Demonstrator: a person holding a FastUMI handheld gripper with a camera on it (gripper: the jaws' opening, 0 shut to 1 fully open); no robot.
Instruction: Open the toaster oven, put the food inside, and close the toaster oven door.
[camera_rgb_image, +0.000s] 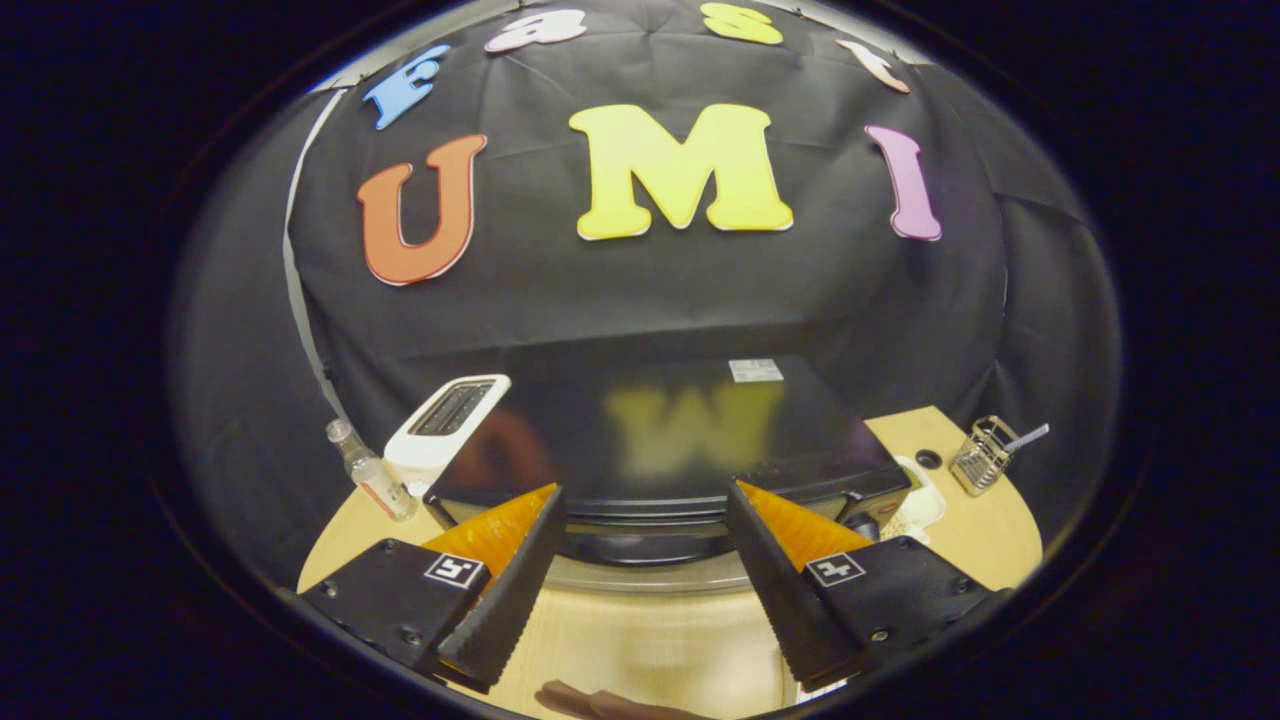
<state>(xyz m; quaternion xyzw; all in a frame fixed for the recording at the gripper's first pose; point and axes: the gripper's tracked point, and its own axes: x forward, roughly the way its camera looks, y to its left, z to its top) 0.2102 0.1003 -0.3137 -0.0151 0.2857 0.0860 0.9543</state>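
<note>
Low in the frame my gripper (640, 560) fingers sit spread wide and empty just short of the oven (660, 450), so I reckon opening its door comes next.

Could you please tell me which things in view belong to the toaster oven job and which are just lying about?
Job: toaster oven, door shut; open gripper just before its front.

Lying about: white toaster; clear bottle; wire holder; wooden table.

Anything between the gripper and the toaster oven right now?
Nothing visible. The gripper is open, its fingers spread just before the black toaster oven. The white toaster and bottle stand off to one side.
</note>
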